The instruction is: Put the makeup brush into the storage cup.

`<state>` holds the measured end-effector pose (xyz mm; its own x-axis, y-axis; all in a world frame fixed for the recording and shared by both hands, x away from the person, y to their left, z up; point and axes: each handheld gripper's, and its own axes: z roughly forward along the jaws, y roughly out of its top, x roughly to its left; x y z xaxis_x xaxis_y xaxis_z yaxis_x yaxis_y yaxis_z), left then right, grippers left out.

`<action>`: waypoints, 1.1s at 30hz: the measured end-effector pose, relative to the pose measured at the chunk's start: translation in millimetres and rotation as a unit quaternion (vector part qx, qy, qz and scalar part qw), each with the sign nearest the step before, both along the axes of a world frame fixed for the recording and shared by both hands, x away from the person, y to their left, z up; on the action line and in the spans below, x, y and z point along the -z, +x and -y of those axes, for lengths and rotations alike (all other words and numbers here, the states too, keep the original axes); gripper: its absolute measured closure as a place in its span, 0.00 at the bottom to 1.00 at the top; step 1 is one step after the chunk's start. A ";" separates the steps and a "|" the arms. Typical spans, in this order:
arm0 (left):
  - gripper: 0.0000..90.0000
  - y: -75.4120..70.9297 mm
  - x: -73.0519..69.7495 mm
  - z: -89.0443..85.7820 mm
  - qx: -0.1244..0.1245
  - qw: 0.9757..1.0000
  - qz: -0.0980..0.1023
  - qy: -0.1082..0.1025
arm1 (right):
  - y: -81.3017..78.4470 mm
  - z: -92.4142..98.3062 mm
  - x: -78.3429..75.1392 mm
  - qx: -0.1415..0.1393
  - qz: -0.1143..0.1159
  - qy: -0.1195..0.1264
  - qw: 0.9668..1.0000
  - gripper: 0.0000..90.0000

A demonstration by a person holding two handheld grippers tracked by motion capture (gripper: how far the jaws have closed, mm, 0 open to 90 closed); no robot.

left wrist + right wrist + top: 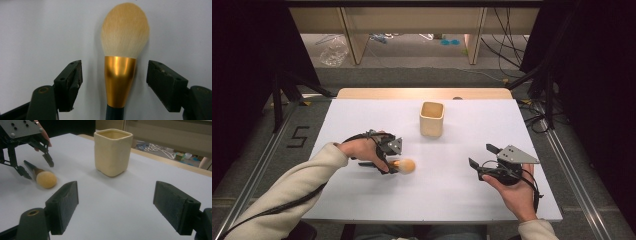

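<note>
Makeup brush (403, 165) lies flat on counter (362, 200), long axis left-right, bristle head pointing right. Left claw (391, 166) straddles its gold ferrule, jaws apart, not touching. Right claw (478, 156) apart, empty.

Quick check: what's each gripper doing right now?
Left gripper: open, fingers either side of the makeup brush, not touching it.
Right gripper: open, holding nothing.

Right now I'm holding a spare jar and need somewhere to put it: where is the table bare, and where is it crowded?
Bare: the white table left of the cream cup, the stretch between the cup and the right gripper, and the near edge between the forearms. Crowded: around the left gripper, whose open jaws straddle the makeup brush lying flat.
</note>
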<state>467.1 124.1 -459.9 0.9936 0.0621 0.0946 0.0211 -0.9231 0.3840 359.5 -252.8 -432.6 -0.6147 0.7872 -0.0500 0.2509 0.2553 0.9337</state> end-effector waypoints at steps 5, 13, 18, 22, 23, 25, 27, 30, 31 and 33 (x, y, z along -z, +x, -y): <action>0.34 0.7 0.6 0.8 0.007 1.000 -0.012 0.010 | 0.1 0.1 0.1 0.000 0.000 0.000 1.000 0.24; 0.36 1.8 0.0 3.1 0.010 1.000 -0.021 0.012 | 0.1 -0.1 0.1 -0.001 0.001 0.002 1.000 0.24; 0.38 3.0 -0.2 4.1 0.019 0.999 -0.031 0.021 | 0.1 0.1 0.0 -0.001 0.000 0.000 1.000 0.24; 0.40 4.0 0.7 4.9 0.022 0.999 -0.037 0.031 | 0.1 0.0 0.0 -0.001 0.001 0.000 1.000 0.24; 0.41 4.5 0.9 5.3 0.024 0.998 -0.038 0.031 | 0.1 0.0 0.1 -0.001 0.001 -0.001 1.000 0.24; 0.42 4.8 1.2 6.2 0.023 0.998 -0.040 0.035 | 0.0 0.0 -0.1 -0.001 0.000 0.000 1.000 0.24; 0.44 4.8 1.7 6.6 0.023 0.998 -0.042 0.037 | 0.1 -0.2 0.0 -0.001 0.001 0.002 1.000 0.24; 0.46 5.3 2.2 6.4 0.024 0.998 -0.044 0.039 | 0.0 0.1 0.0 -0.001 0.000 0.000 1.000 0.24; 0.47 5.3 2.5 6.3 0.023 0.998 -0.045 0.040 | 0.0 0.1 0.0 -0.001 0.000 0.000 1.000 0.24; 0.48 5.3 3.4 6.3 0.025 0.998 -0.046 0.044 | 0.1 0.0 0.0 -0.001 0.000 0.000 1.000 0.24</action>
<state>472.4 117.8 -463.3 1.0000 0.0069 0.0054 0.0049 -0.9538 0.3005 359.6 -252.8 -432.7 -0.6167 0.7856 -0.0512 0.2493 0.2566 0.9338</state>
